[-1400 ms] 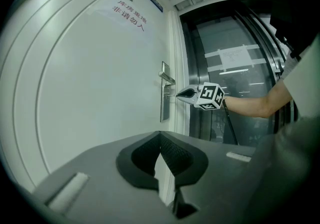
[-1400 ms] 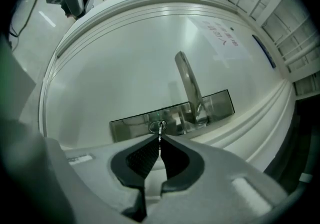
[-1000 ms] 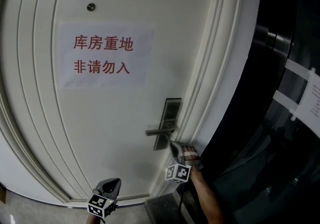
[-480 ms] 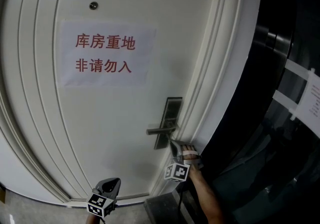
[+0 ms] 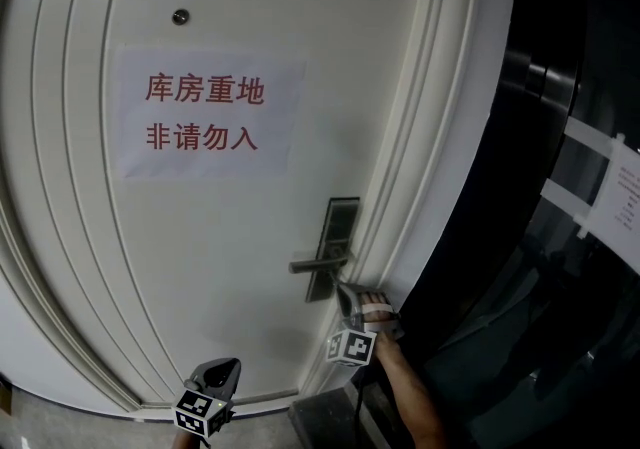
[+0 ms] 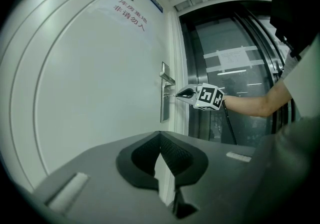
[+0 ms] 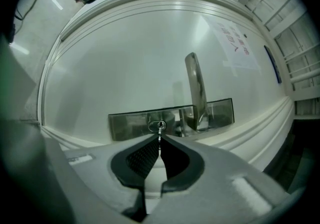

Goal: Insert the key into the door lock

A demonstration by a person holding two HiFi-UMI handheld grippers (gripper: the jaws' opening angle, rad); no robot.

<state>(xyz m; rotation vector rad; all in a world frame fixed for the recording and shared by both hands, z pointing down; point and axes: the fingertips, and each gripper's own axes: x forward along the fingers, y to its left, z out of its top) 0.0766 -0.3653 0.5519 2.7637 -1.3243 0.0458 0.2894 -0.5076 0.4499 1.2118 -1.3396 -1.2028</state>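
Observation:
A steel lock plate (image 5: pixel 342 227) with a lever handle (image 5: pixel 318 263) sits on the white door (image 5: pixel 220 237), near its right edge. My right gripper (image 5: pixel 342 289) points level at the plate, just below the handle, shut on a small metal key (image 7: pixel 159 131). In the right gripper view the key's tip sits in the round keyhole (image 7: pixel 158 125) of the plate (image 7: pixel 125 124), left of the handle (image 7: pixel 196 93). My left gripper (image 5: pixel 226 369) hangs low and well back from the door, jaws shut with nothing in them (image 6: pixel 160 135). From there the right gripper (image 6: pixel 179 94) shows at the plate (image 6: pixel 164 111).
A paper sign with red characters (image 5: pixel 208 115) is stuck on the door below a peephole (image 5: pixel 180 16). Raised mouldings (image 5: pixel 410 187) frame the door's right side. Beyond them is a dark glass panel with taped papers (image 5: pixel 610 187). A bare forearm (image 5: pixel 412 397) reaches up from the bottom edge.

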